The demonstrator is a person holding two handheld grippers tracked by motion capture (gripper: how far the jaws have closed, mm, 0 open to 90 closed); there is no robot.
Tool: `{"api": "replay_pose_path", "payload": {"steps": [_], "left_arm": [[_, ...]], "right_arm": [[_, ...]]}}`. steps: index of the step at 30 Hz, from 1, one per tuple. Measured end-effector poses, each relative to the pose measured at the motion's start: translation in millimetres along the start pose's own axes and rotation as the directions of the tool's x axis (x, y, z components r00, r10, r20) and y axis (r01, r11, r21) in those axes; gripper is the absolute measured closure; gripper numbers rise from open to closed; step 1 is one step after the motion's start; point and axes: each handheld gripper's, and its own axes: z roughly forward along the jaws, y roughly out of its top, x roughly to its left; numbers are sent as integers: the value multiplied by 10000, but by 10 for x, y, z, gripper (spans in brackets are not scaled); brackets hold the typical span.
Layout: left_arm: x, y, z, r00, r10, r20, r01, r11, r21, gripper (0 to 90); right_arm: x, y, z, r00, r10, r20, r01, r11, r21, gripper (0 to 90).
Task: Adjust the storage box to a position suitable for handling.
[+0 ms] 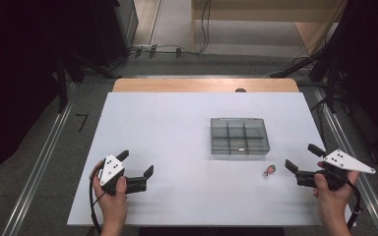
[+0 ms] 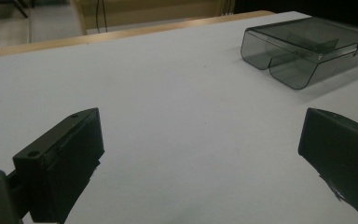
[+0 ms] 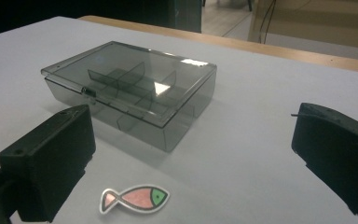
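So the thing in play looks like the little fish sticker point(image 3: 134, 198), lying flat on the white worktop point(image 1: 177, 128) just in front of the closed smoky plastic compartment box point(image 1: 239, 136), on the side nearest the person. The right hand-held gripper point(image 1: 300, 162) is the one near it, jaws wide apart and holding nothing, the sticker sitting low between them in the right gripper view but closer to one jaw. My guess is the tricky bit is that it's paper-thin, so come in low and shallow, centre it first, and catch an edge rather than pinching straight down. The lid looks shut too, so that probably needs opening before anything goes in. The left hand-held gripper point(image 1: 138, 169) sits well off to the left near the front edge, jaws also spread and empty, pointed roughly toward the box, hand wrapped round the handle
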Motion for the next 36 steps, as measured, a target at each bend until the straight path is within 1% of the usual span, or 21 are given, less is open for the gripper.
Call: {"api": "replay_pose_path", "payload": {"steps": [3, 8, 11, 12, 13, 15, 16, 19, 20, 22, 24, 25, 26, 27, 29, 30, 31, 32, 33, 35, 36], "left_arm": [[-7, 42, 24, 10000, 41, 84, -41, 10000, -30, 0], [-53, 133, 153, 9990, 189, 410, -190, 9998, 35, 2], [-77, 153, 201, 9983, 253, 516, -256, 9997, 57, 3], [-90, 164, 230, 9979, 258, 588, -260, 9997, 42, 3], [-107, 185, 270, 9976, 265, 645, -268, 9996, 35, 4], [-117, 201, 295, 9971, 251, 725, -252, 9997, 5, 4], [-123, 215, 315, 9964, 266, 800, -266, 9996, -8, 5], [-142, 257, 371, 9965, 297, 787, -298, 9996, 0, 37], [-153, 285, 417, 9958, 309, 865, -314, 9995, 38, 37], [-162, 299, 443, 9958, 323, 859, -329, 9994, 53, 41], [-178, 315, 485, 9962, 308, 811, -315, 9995, 79, 44], [-185, 319, 503, 9963, 260, 823, -266, 9996, 61, 44], [-190, 329, 550, 9959, 237, 870, -247, 9996, 100, 44], [-192, 332, 576, 9958, 177, 901, -188, 9998, 110, 44], [-198, 343, 629, 9962, 123, 861, -137, 9998, 160, 44], [-198, 343, 629, 9962, 123, 861, -137, 9998, 160, 44], [-203, 351, 658, 9970, 125, 759, -141, 9997, 200, 44], [-211, 368, 710, 9983, 78, 569, -93, 9996, 259, 60], [-211, 368, 710, 9983, 78, 569, -93, 9996, 259, 73], [-208, 381, 765, 9986, -118, 524, 104, 9996, 275, 86], [-204, 385, 791, 9977, -252, 630, 235, 9993, 277, 94]], "right_arm": [[-1, 41, 39, 10000, -8, -64, 8, 10000, -8, 0], [-13, 241, 200, 9998, -51, -169, 50, 10000, -54, 0], [-42, 292, 275, 9997, -24, -245, 24, 10000, -20, 0], [-53, 308, 300, 9998, 20, -205, -21, 10000, -38, 35], [-87, 345, 372, 9998, 163, -126, -164, 9999, -43, 41], [-104, 359, 406, 9996, 248, -127, -248, 9997, 16, 46], [-149, 373, 475, 9990, 437, 73, -436, 9990, -87, 126], [-187, 376, 526, 9981, 588, 160, -587, 9983, -60, 156], [-233, 377, 593, 9976, 613, 313, -616, 9981, 93, 213], [-245, 378, 616, 9975, 578, 408, -584, 9982, 151, 230], [-296, 382, 705, 9963, 583, 631, -610, 9972, 424, 336], [-296, 382, 705, 9963, 583, 631, -610, 9972, 424, 336], [-321, 384, 755, 9946, 716, 751, -761, 9953, 598, 441], [-328, 381, 775, 9936, 815, 780, -867, 9941, 650, 482], [-357, 366, 836, 9933, 885, 746, -947, 9919, 848, 589], [-357, 366, 836, 9933, 885, 746, -947, 9919, 848, 589], [-367, 354, 868, 9934, 900, 706, -967, 9906, 972, 644], [-379, 326, 937, 9932, 962, 661, -1036, 9875, 1192, 752], [-379, 326, 937, 9932, 962, 661, -1036, 9875, 1192, 752], [-381, 305, 994, 9946, 916, 496, -976, 9859, 1358, 817], [-377, 294, 1020, 9957, 832, 414, -883, 9859, 1423, 847]]}}
